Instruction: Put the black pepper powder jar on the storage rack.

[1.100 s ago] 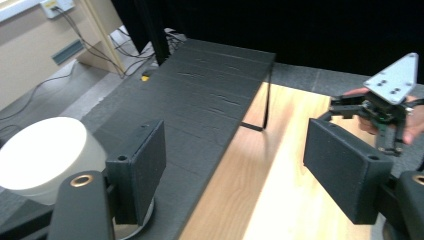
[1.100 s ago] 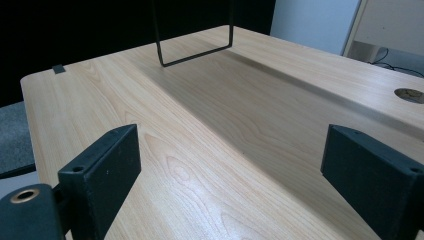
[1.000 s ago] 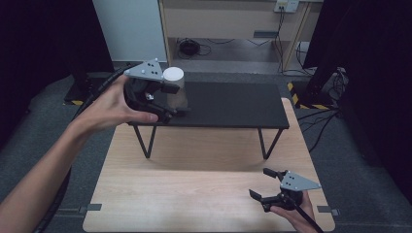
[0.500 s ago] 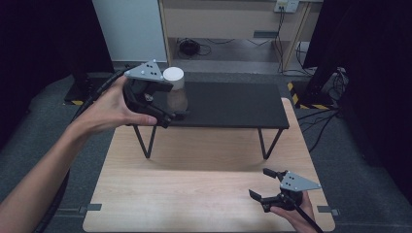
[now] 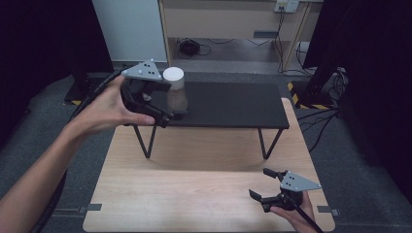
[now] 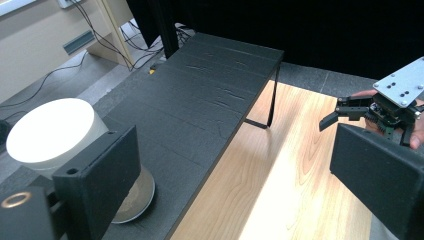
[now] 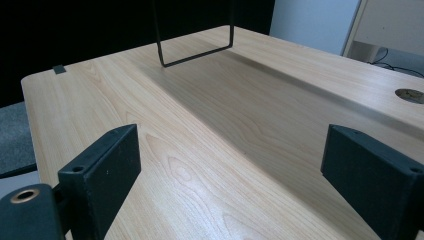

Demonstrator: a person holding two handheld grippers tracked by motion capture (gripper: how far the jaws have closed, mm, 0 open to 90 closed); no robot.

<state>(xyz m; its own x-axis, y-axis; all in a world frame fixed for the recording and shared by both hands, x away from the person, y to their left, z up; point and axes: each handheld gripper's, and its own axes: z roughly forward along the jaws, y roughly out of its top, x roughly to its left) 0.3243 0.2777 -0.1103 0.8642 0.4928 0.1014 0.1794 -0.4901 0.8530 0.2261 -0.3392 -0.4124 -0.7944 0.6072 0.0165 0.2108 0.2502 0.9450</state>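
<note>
A clear jar [image 5: 175, 97] with a white lid [image 5: 173, 76] stands upright on the left end of a low black shelf [image 5: 233, 104]. My left gripper [image 5: 170, 110] is open right beside it, held by a hand from the left. In the left gripper view the jar [image 6: 50, 132] stands just outside the left jaw, with bare shelf [image 6: 200, 100] and table between the wide-apart jaws of the left gripper [image 6: 235, 160]. My right gripper [image 5: 262, 184] rests low over the wooden table [image 5: 194, 184] at the front right, open with nothing between its jaws [image 7: 235, 165].
The shelf stands on thin black wire legs [image 5: 265, 143] on the table's far half. The right gripper [image 6: 350, 107] also appears far off in the left gripper view. Grey floor, cables [image 5: 189, 47] and a wooden cabinet [image 5: 228, 19] lie beyond the table.
The left hand and its gripper have shifted slightly lower and nearer, and more of the jar's body now shows beside the jaws. The right gripper has stayed still.
</note>
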